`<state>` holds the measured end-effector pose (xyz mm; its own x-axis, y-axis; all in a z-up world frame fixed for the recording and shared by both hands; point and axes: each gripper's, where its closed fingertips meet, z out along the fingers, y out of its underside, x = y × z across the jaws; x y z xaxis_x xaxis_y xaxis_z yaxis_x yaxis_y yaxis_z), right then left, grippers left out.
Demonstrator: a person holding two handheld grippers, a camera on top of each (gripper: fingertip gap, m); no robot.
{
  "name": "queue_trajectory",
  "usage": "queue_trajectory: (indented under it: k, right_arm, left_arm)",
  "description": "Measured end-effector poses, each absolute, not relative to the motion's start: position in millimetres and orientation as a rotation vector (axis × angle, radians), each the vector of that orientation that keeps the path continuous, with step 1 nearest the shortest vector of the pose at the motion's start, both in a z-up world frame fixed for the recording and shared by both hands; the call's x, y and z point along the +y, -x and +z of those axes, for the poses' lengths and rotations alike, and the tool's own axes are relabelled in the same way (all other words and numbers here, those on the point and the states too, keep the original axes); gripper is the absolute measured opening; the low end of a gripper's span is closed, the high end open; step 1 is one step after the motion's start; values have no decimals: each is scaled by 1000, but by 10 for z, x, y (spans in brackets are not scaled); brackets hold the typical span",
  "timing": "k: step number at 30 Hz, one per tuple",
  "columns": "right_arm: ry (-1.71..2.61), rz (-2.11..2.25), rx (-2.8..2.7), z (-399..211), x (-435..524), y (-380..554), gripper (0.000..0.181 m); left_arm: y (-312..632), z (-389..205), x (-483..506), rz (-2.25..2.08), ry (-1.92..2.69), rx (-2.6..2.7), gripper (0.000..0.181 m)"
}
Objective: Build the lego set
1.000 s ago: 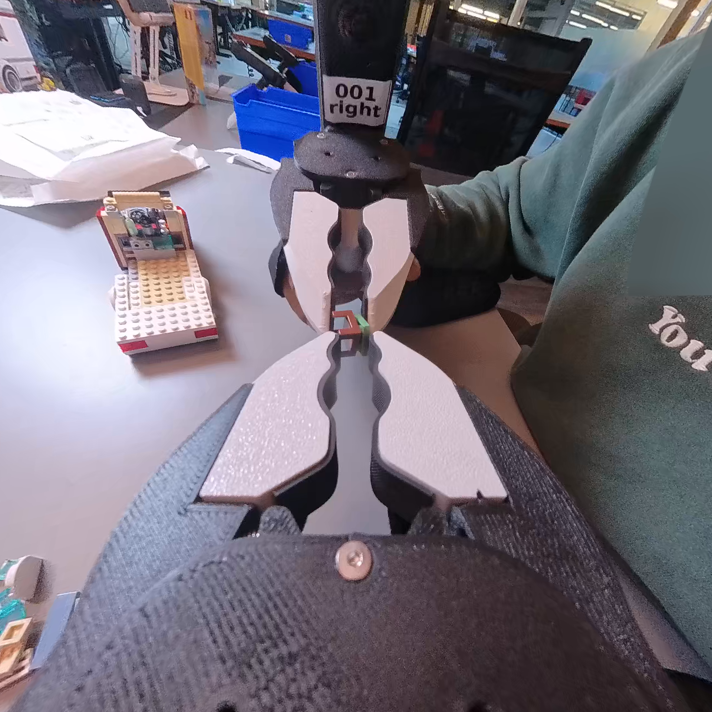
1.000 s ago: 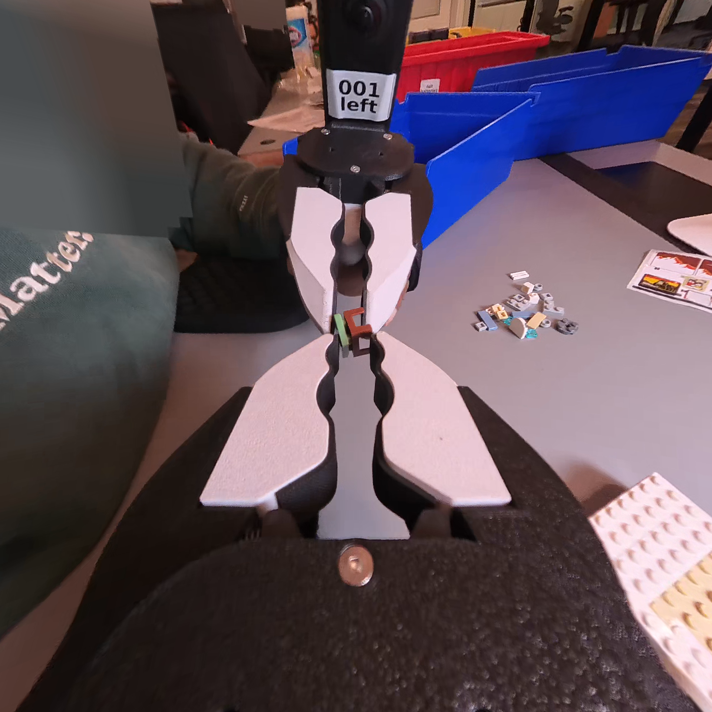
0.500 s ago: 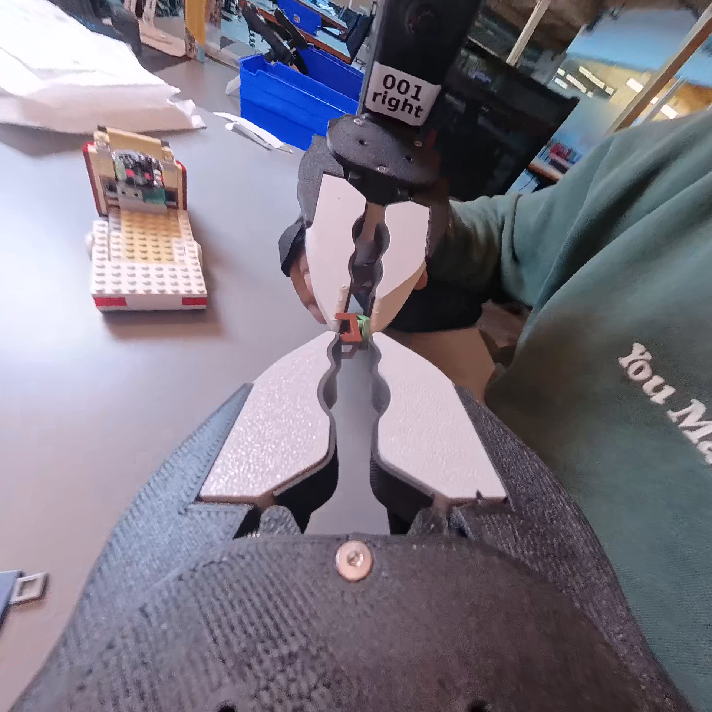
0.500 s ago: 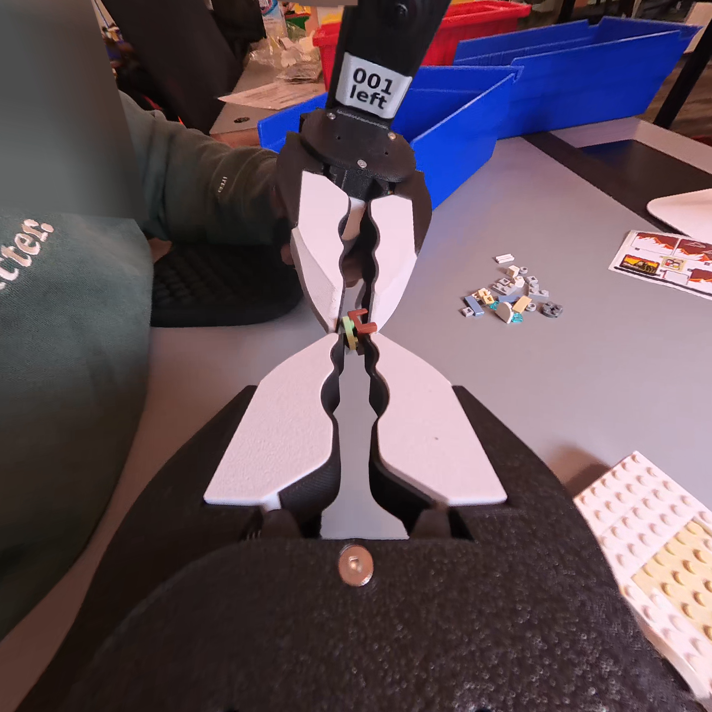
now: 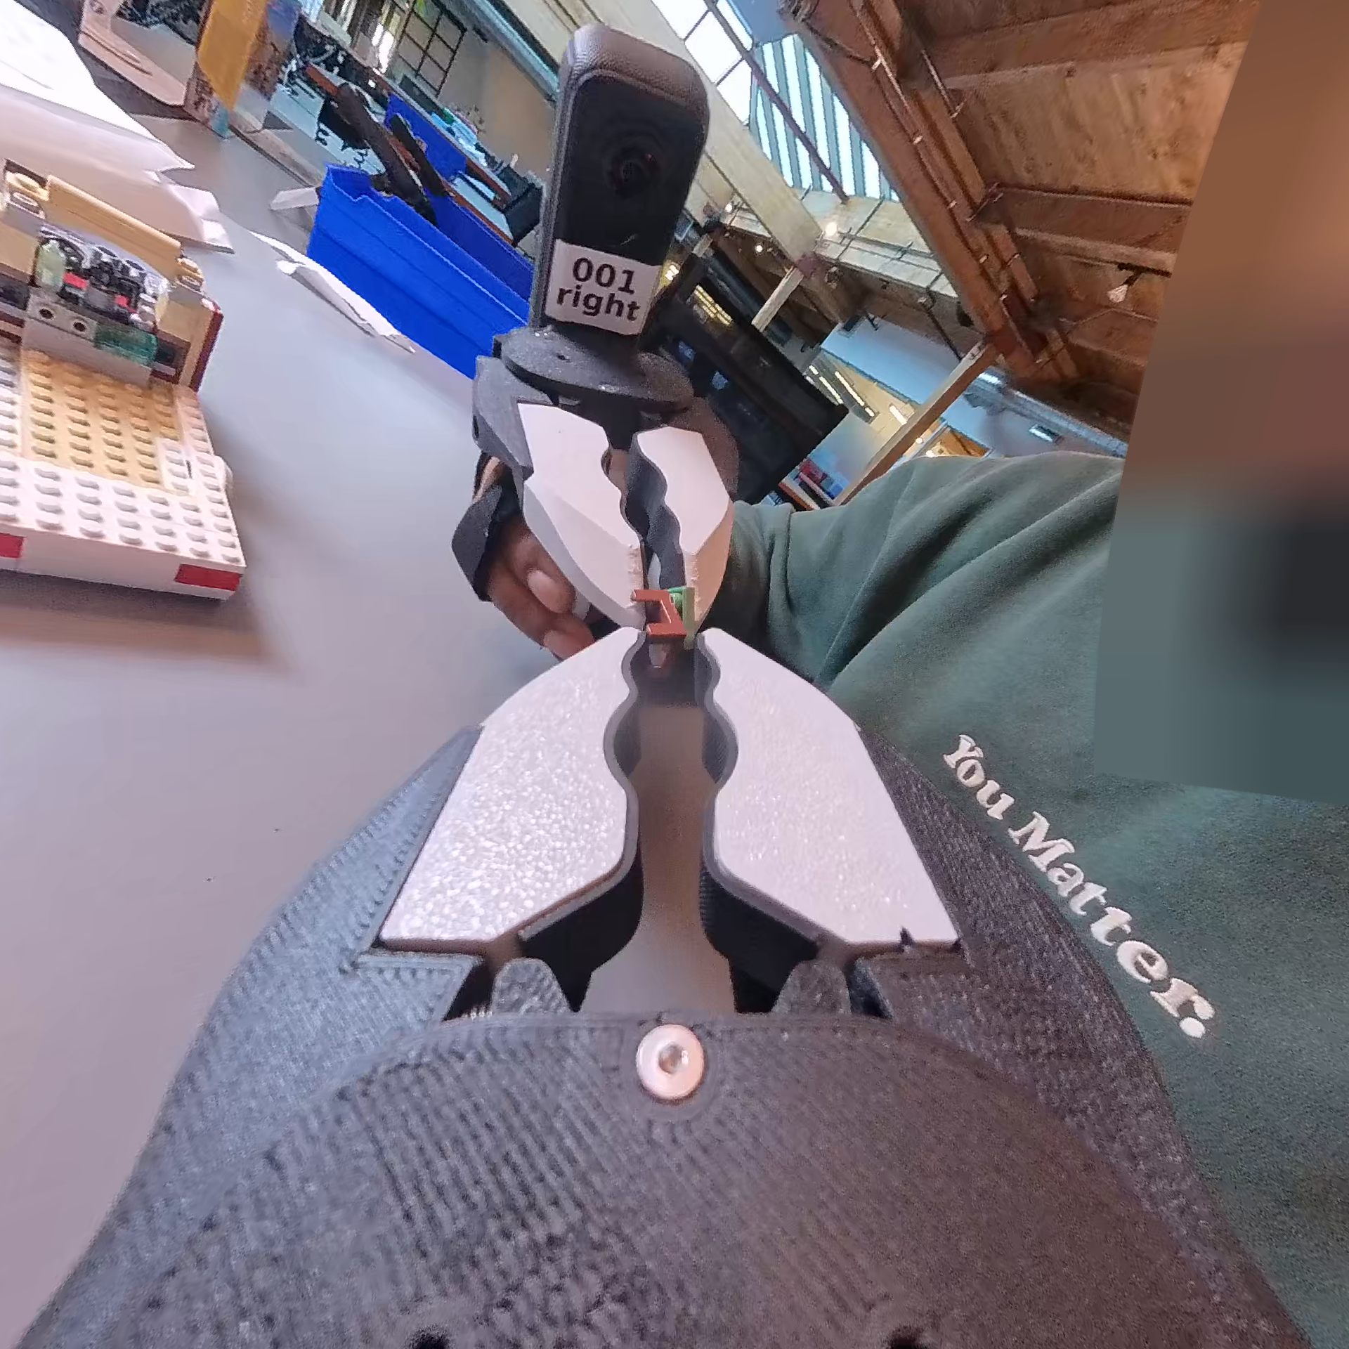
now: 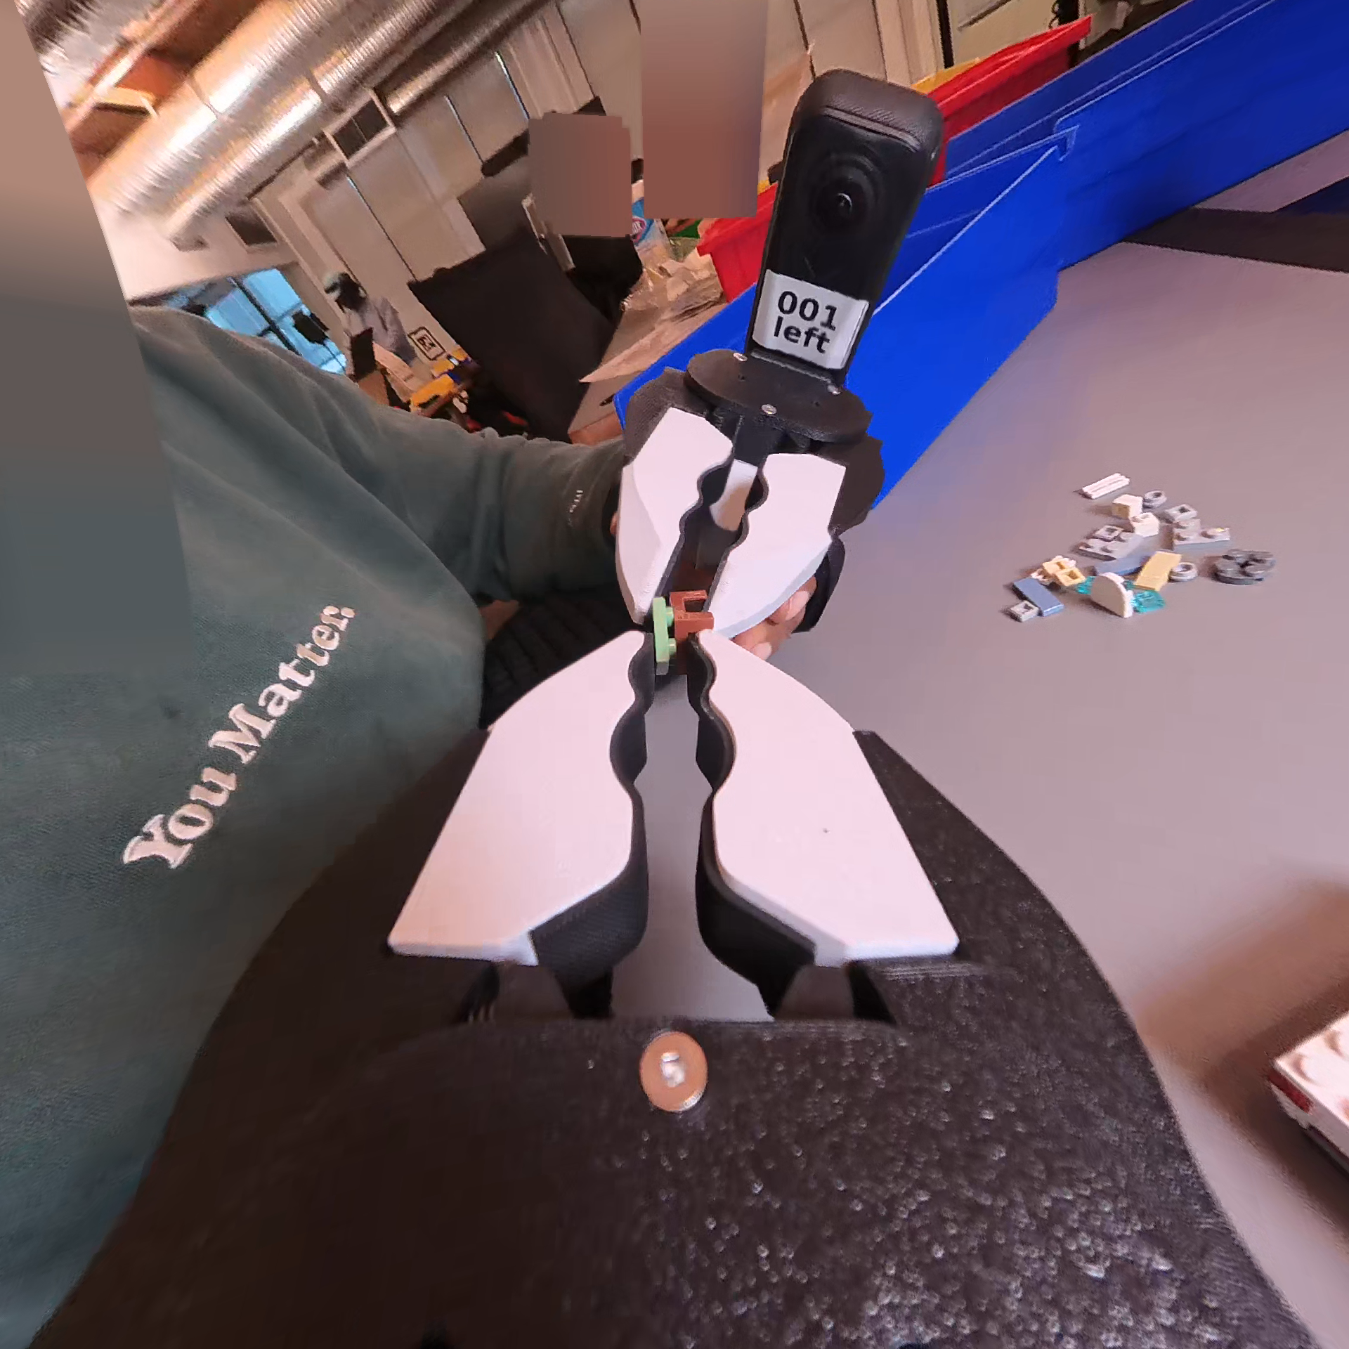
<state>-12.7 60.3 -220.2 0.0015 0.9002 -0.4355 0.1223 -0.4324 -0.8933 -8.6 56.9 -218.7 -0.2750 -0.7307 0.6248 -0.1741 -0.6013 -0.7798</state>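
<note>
Bright daylight comes from roof windows (image 5: 803,109) high above. The table (image 5: 219,730) has soft shadows. Edges near it bend and blur.

Loose pieces (image 6: 1139,562) on table (image 6: 1095,766), bins (image 6: 1022,241) behind them.

Matt grey table (image 5: 219,730); pebbled white fingers (image 5: 540,817); knit sweatshirt (image 5: 1204,949).

White labels (image 5: 598,293) on both camera stalks and sweatshirt lettering (image 6: 241,737) bear readable writing.
</note>
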Motion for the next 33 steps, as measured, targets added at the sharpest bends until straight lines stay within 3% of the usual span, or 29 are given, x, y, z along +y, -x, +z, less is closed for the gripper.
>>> queue_trajectory:
  k: [18, 25, 33]
  right_arm:
    - [1688, 1771, -886, -2088, 636, 95, 8]
    - [1822, 1468, -1234, -2274, 624, 75, 11]
    - [1824, 995, -1696, -2436, 625, 89, 22]
  left_arm:
    - [70, -2066, 618, -2179, 1593, 874, 5]
    - [50, -2203, 603, -2329, 1753, 632, 5]
    - [78, -2311, 533, -2264, 1826, 714, 1]
